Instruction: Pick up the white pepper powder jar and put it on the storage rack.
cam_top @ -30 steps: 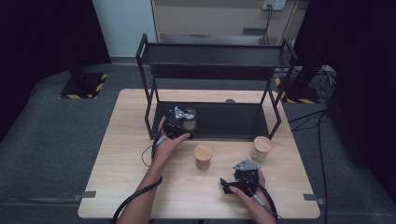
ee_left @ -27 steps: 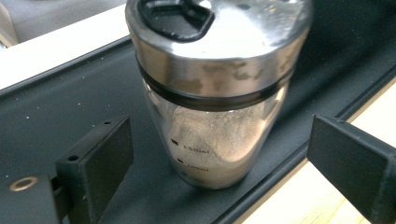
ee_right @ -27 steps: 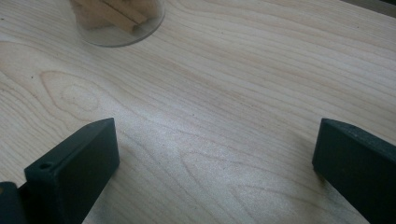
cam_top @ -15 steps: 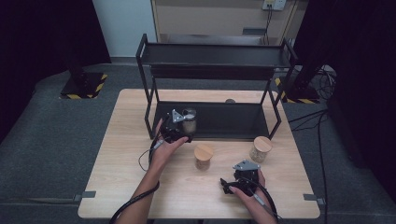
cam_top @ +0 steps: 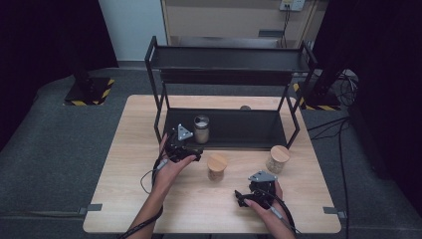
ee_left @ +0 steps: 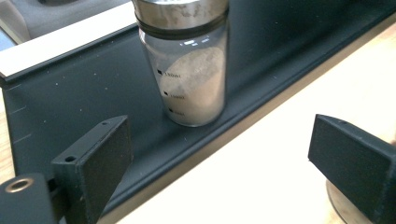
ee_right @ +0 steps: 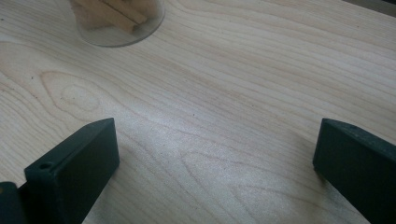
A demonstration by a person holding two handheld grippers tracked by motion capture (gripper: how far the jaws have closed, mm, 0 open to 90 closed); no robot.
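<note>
The left claw (cam_top: 191,149), jaws just widened and holding nothing, is backing away from the metal-lidded glass jar of pale powder (ee_left: 189,70) standing just ahead on the black metal rack's lower shelf (ee_left: 70,102), so retreating straight avoids tipping it.

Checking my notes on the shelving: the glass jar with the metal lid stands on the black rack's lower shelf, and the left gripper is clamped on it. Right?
Not quite. The glass jar with the metal lid does stand on the black rack's lower shelf, but the left gripper is open and apart from it; its jaws have just been opening with nothing between them. The left gripper view shows this.
</note>
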